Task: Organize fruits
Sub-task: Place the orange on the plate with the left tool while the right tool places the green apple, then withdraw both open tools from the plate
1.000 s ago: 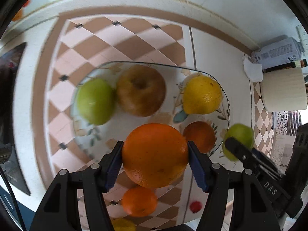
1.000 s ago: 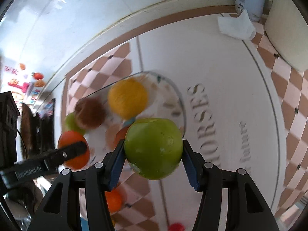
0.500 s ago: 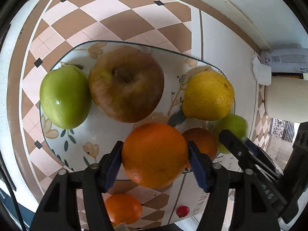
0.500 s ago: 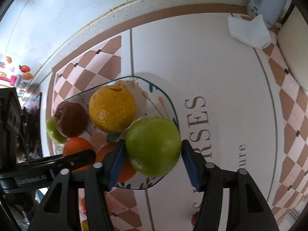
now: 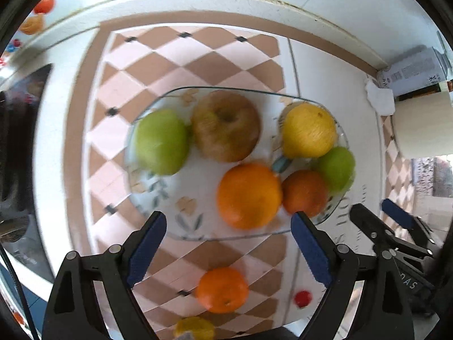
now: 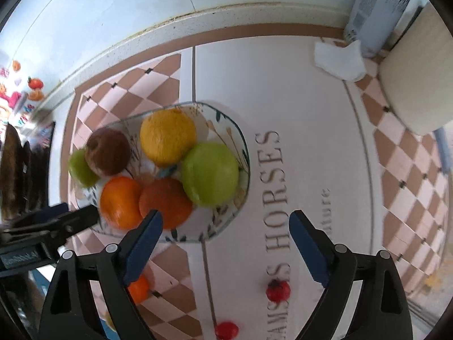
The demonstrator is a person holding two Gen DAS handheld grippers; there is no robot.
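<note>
Left wrist view: left gripper (image 5: 228,245) and right gripper (image 6: 225,239) both spread wide, empty; six fruits sit on plate (image 5: 198,236), small orange (image 5: 222,289) left on tablecloth

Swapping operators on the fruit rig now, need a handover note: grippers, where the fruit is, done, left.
Left gripper: open, empty, above the plate's near edge.
Right gripper: open, empty, beside the plate's near right rim.
Plate holds six: two green apples, brown apple, yellow citrus, large orange, darker orange.
Done: those six are plated.
Left: small orange on the cloth in front of the plate, yellow fruit at the frame's bottom edge. The small red items may be cloth print; check.
</note>
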